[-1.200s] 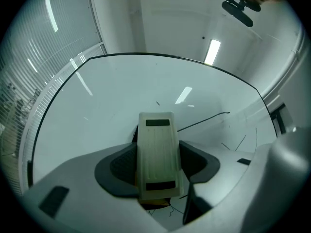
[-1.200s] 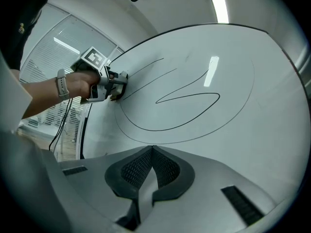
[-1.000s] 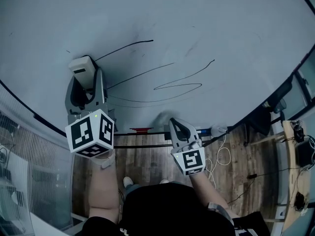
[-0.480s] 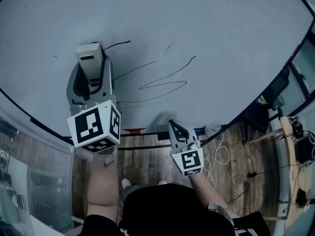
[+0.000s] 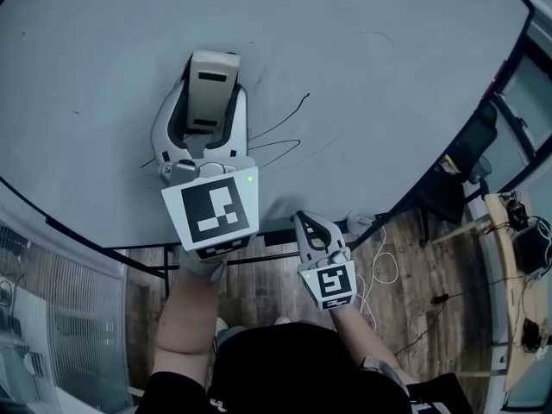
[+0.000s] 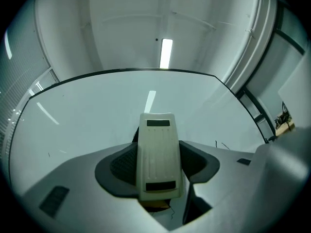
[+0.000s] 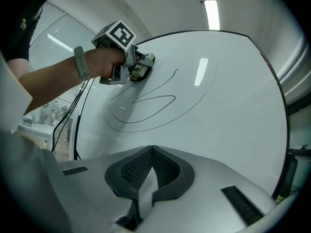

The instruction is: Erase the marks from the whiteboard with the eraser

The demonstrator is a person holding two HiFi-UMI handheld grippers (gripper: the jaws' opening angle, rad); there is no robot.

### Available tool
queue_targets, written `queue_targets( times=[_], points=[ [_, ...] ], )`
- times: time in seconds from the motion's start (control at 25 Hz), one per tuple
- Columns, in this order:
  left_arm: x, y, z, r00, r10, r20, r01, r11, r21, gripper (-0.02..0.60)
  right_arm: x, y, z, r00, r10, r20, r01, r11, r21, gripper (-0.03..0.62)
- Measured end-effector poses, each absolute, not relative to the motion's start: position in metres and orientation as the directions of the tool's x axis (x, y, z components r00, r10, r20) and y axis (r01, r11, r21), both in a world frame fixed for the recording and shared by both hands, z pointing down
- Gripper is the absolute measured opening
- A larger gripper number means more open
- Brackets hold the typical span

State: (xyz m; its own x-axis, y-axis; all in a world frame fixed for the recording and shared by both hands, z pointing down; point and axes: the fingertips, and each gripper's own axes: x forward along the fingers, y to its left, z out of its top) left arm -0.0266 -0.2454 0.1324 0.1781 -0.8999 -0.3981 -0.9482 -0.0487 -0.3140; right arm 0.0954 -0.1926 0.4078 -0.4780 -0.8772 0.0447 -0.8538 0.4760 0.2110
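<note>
Mostly whiteboard (image 5: pixel 405 67): pale grey and filling the upper head view, with its far edges cut off by the frame. Wood floor (image 5: pixel 259 283) shows below the board's lower edge.

Left gripper (image 5: pixel 207 110) is raised against the board, left of centre. Its marker cube (image 5: pixel 211 207) faces the head camera and hides the hand behind it. In its own view the left gripper (image 6: pixel 158 164) has its jaws clamped on the sides of the eraser (image 6: pixel 156 154), a cream block standing upright between the dark pads. The eraser's wiping face is turned away. A tan patch beneath the block is too dim to identify.

Right gripper (image 5: pixel 312 231) hangs low near the board's bottom edge, off the surface. In its own view the right gripper (image 7: pixel 152 152) has its jaws pressed together with nothing between them.

From that side the eraser (image 7: pixel 146 62) appears pressed to the whiteboard (image 7: pixel 233 110), though the actual contact is too small to confirm.

Marks (image 7: pixel 150 101): thin black lines, one flat closed loop with a long sweeping arc under it and a tail rising toward the eraser. In the head view the marks (image 5: pixel 285 141) run just right of the left gripper, and their left ends are hidden behind its body.

Pale cables (image 5: pixel 384 270) lie coiled on the floor. A grey wrist band (image 7: pixel 80 63) sits on the left forearm.
</note>
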Motion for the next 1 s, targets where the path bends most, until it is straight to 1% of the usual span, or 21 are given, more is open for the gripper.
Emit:
queue_targets(
  times=[0.12, 0.2, 0.36, 0.52, 0.64, 1.0],
  points=[
    [-0.016, -0.248, 0.140, 0.196, -0.907, -0.372, -0.920, -0.039, -0.389, 0.264, 0.102, -0.192, 0.408, -0.468, -0.882, 0.043, -0.860, 0.467, 0.208, 0.026],
    [-0.015, -0.249, 0.143, 0.204, -0.910, -0.360, -0.910, -0.041, -0.412, 0.264, 0.103, -0.192, 0.408, -0.467, -0.883, 0.044, -0.861, 0.465, 0.205, 0.026],
    [-0.023, -0.246, 0.144, 0.195, -0.907, -0.373, -0.941, -0.066, -0.332, 0.264, 0.099, -0.191, 0.409, -0.478, -0.877, 0.047, -0.855, 0.477, 0.203, 0.026],
    [-0.039, -0.246, 0.145, 0.188, -0.916, -0.356, -0.947, -0.072, -0.314, 0.264, 0.085, -0.189, 0.414, -0.502, -0.863, 0.055, -0.841, 0.503, 0.199, 0.026],
    [-0.060, -0.246, 0.148, 0.178, -0.923, -0.340, -0.942, -0.061, -0.329, 0.264, 0.072, -0.186, 0.418, -0.521, -0.851, 0.066, -0.829, 0.523, 0.197, 0.026],
    [-0.157, -0.241, 0.167, 0.090, -0.947, -0.309, -0.969, -0.011, -0.247, 0.264, 0.011, -0.186, 0.421, -0.572, -0.815, 0.091, -0.792, 0.578, 0.196, 0.026]
  ],
)
